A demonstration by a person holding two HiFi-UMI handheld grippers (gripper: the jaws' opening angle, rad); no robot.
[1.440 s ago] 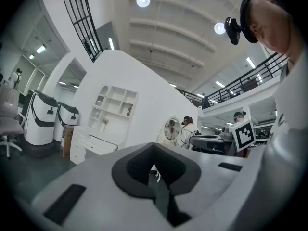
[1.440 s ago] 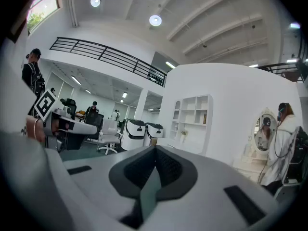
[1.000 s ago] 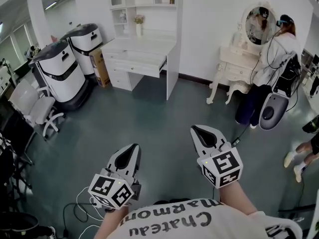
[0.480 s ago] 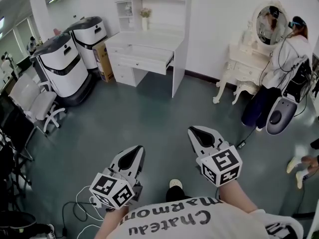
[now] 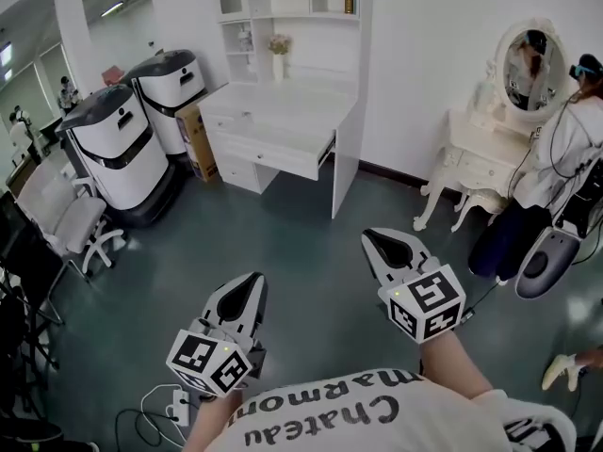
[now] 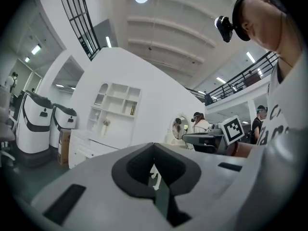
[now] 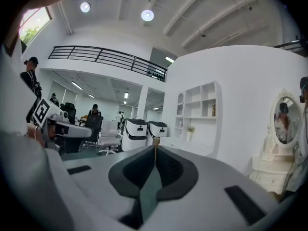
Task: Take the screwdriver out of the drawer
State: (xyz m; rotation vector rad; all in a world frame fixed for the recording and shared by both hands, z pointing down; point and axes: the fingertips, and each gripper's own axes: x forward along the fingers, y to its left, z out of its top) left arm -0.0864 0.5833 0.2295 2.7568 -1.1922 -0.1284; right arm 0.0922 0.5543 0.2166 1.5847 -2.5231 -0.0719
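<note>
The white desk (image 5: pixel 283 111) with a shelf unit stands against the far wall, and its wide drawer (image 5: pixel 283 154) is pulled out a little. No screwdriver shows in any view. My left gripper (image 5: pixel 247 286) and right gripper (image 5: pixel 386 243) hang over the grey-green floor, well short of the desk, both shut with nothing between the jaws. The left gripper view looks over its shut jaws (image 6: pixel 154 170) to the desk (image 6: pixel 91 143) in the distance. In the right gripper view the shut jaws (image 7: pixel 155 153) point toward the same desk (image 7: pixel 192 146).
Two white-and-black machines (image 5: pixel 127 139) and a cardboard box (image 5: pixel 196 130) stand left of the desk. An office chair (image 5: pixel 66 219) is at the left. A white vanity table (image 5: pixel 485 163) with an oval mirror and a person (image 5: pixel 575 149) are at the right. Cables (image 5: pixel 170 408) lie near my feet.
The desk has come nearer and shifted right in the head view as the person walks toward it. Both grippers stay shut and keep about the same place.
</note>
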